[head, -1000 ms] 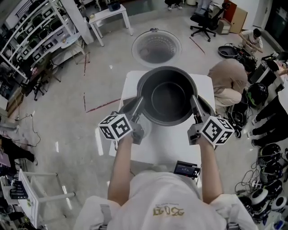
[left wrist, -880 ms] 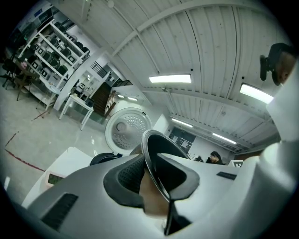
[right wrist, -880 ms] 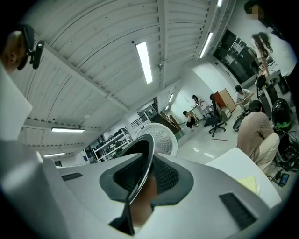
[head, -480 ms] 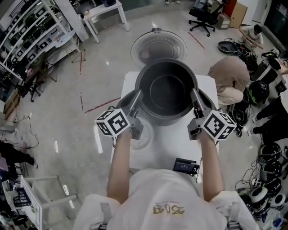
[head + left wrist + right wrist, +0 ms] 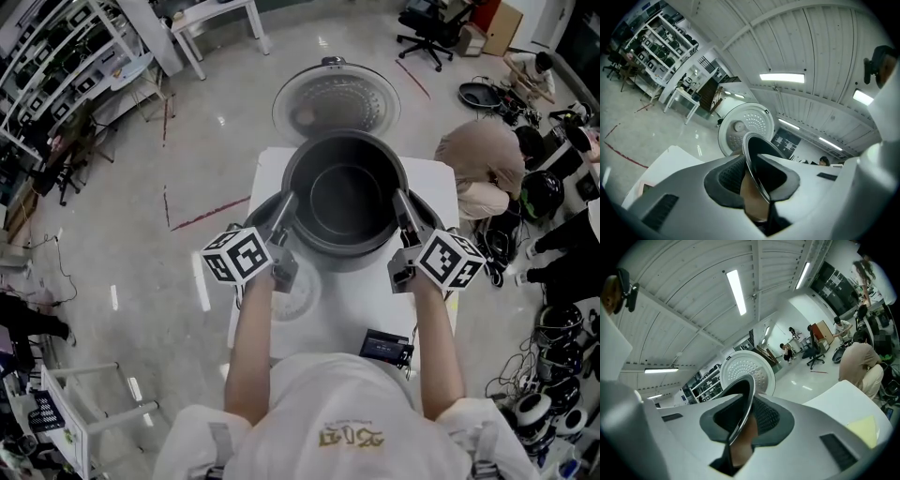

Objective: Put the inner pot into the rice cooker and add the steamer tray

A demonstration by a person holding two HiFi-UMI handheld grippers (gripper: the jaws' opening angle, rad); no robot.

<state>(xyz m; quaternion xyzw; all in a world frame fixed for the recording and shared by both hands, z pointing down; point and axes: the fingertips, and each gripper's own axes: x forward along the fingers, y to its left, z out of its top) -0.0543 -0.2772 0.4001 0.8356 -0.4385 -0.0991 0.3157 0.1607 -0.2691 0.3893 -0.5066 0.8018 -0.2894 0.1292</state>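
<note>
The inner pot (image 5: pixel 345 197) is held by its rim from both sides. The left gripper (image 5: pixel 289 206) is clamped on the pot's left rim. In the left gripper view the thin metal rim (image 5: pixel 754 161) is seen pinched between the dark pads. The right gripper (image 5: pixel 401 202) is clamped on the right rim, and the same pinch on the rim (image 5: pixel 743 408) shows in the right gripper view. The pot is upright, mouth up and empty, and is placed over the opening of the rice cooker (image 5: pixel 259 217), whose dark body shows at both sides of it. Whether the pot is fully seated cannot be told. The cooker stands on the far half of the white table (image 5: pixel 356 305), with its lid (image 5: pixel 328 98) swung open past the far edge. A pale round thing (image 5: pixel 292 298), too faint to identify, lies near the left edge under the left gripper. A small dark device (image 5: pixel 386 348) lies at the near edge, right of centre.
</note>
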